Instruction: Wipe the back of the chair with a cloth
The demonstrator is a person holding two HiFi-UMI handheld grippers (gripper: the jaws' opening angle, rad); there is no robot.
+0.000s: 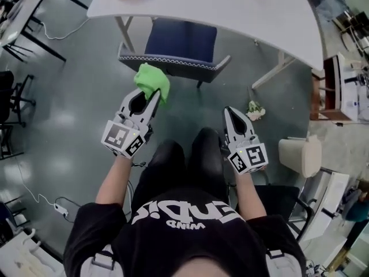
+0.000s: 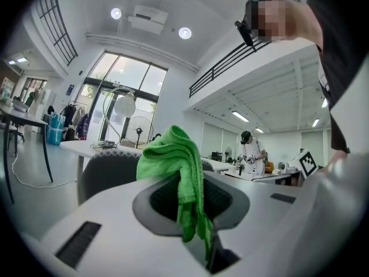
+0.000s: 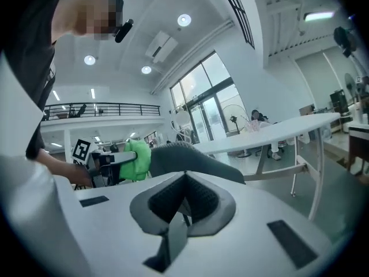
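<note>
In the head view, the left claw [image 1: 152,98] is clamped on a green cloth [image 1: 153,81], which bunches up just beyond its tips. Right ahead of that claw stands the chair [image 1: 181,39], its grey back [image 1: 173,67] nearest the cloth and its blue seat tucked under the white table [image 1: 242,7] further on. The cloth lies just beside the upper edge of the back; whether it touches cannot be told from here. The right claw [image 1: 230,113] hangs off to the right of the left one, well apart from it, jaws together and gripping nothing, pointing at bare floor [image 1: 81,91]. A cream bin [image 1: 300,154] stands to its right.

In the left gripper view, the left claw [image 2: 199,203] has its jaws pressed on the cloth [image 2: 173,154], which rises in a folded lump above the tips while a strip of it trails down between the jaws. The rounded back [image 2: 106,169] shows directly behind the cloth and to its left, with the table [image 2: 86,146] past it.

In the right gripper view, the right claw [image 3: 184,203] is closed with its pads meeting, nothing between them. Beyond its tips is the back [image 3: 193,157]; to the left of that, the left claw [image 3: 104,160] holds the cloth [image 3: 136,159] at the back's edge. The table [image 3: 277,131] stretches away to the right.
</note>
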